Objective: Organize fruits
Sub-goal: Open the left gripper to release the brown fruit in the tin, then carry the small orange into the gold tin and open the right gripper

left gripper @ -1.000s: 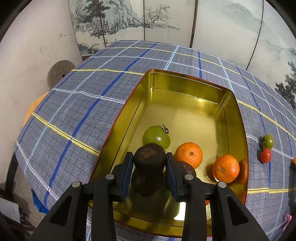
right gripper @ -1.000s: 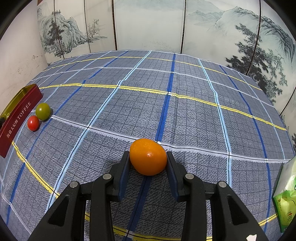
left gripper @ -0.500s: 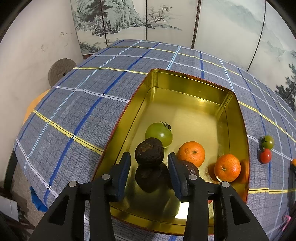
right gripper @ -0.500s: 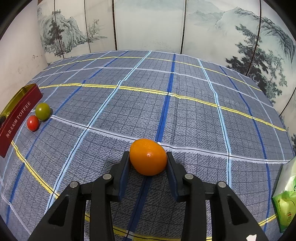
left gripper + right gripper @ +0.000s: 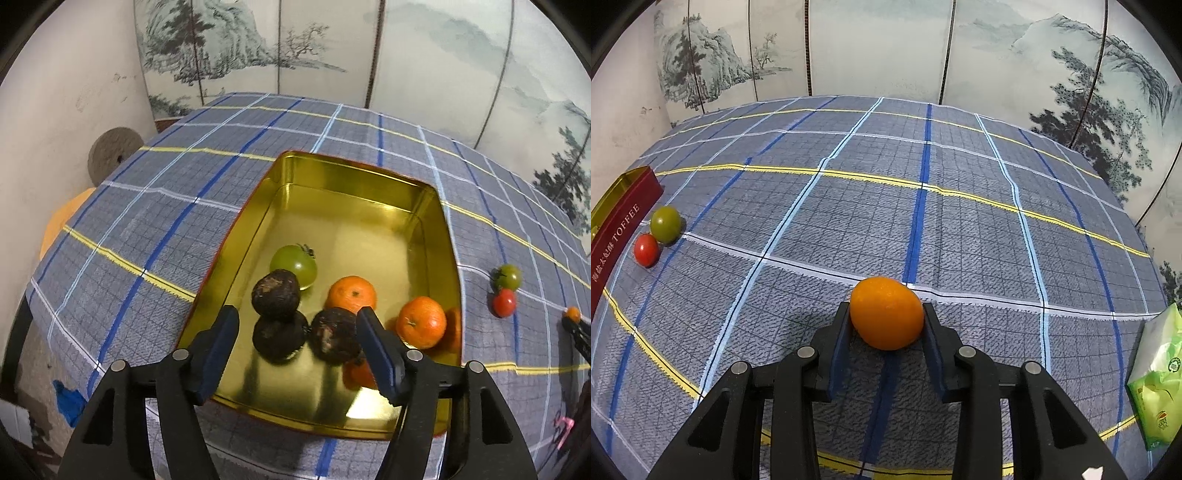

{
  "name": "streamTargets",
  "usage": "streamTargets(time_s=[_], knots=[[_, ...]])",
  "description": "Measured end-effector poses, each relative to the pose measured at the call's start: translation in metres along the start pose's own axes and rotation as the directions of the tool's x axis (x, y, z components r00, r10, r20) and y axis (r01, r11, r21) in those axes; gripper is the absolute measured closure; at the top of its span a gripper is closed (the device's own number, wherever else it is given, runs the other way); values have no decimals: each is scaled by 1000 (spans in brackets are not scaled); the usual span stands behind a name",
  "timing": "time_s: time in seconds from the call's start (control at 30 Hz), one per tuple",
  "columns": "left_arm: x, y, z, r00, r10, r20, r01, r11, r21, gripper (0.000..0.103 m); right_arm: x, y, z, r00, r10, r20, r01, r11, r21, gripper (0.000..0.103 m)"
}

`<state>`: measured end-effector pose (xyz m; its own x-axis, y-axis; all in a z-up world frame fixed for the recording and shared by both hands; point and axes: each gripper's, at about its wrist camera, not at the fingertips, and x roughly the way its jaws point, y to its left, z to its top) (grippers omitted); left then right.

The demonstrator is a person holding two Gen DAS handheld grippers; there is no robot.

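Observation:
A gold tin point(image 5: 332, 173) holds a green tomato point(image 5: 294, 263), two oranges point(image 5: 351, 294) point(image 5: 422, 322) and two dark fruits: one point(image 5: 276, 294) on the tin floor with its reflection below, another point(image 5: 334, 335) beside it. My left gripper point(image 5: 297, 332) is open above the tin's near end, empty. My right gripper point(image 5: 885, 317) is shut on an orange kumquat-like fruit point(image 5: 885, 312) just above the cloth. The tin's red side point(image 5: 617, 236) shows at the left of the right wrist view.
A green tomato point(image 5: 665, 224) and a red tomato point(image 5: 646, 249) lie on the checked cloth beside the tin, also in the left wrist view point(image 5: 508, 277) point(image 5: 504, 302). A green packet point(image 5: 1156, 380) lies at the right edge. A painted screen stands behind.
My left gripper has opened, let go of the dark fruit in the tin, and drawn back and up. The right gripper has not moved.

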<state>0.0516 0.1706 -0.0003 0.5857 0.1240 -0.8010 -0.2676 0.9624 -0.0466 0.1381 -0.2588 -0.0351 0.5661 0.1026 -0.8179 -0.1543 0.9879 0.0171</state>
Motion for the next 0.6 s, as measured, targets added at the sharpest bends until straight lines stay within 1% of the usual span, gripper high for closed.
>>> streamTargets(time_s=[0.1, 0.17, 0.33, 0.4, 0.47, 0.6], knots=[[-6, -3, -2, 1000, 2, 24, -3, 1000, 23, 34, -2, 3, 2, 1000, 5, 1, -5, 1000, 8, 69], [-11, -5, -5, 999, 8, 35, -9, 999, 31, 31, -4, 4, 3, 1000, 8, -2, -8, 1000, 23, 69], [-21, -7, -8, 997, 23, 69, -26, 999, 47, 28, -10, 13, 8, 999, 38, 3, -38, 998, 41, 69], [-25, -7, -9, 996, 27, 81, -31, 998, 48, 24, -16, 20, 12, 998, 60, 13, -61, 997, 40, 69], [-28, -5, -10, 996, 25, 91, -29, 998, 47, 22, -22, 31, 19, 995, 99, 28, -100, 994, 36, 69], [-32, -3, -13, 995, 29, 94, -36, 997, 64, 22, -32, 57, 29, 985, 164, 47, -165, 986, 0, 69]])
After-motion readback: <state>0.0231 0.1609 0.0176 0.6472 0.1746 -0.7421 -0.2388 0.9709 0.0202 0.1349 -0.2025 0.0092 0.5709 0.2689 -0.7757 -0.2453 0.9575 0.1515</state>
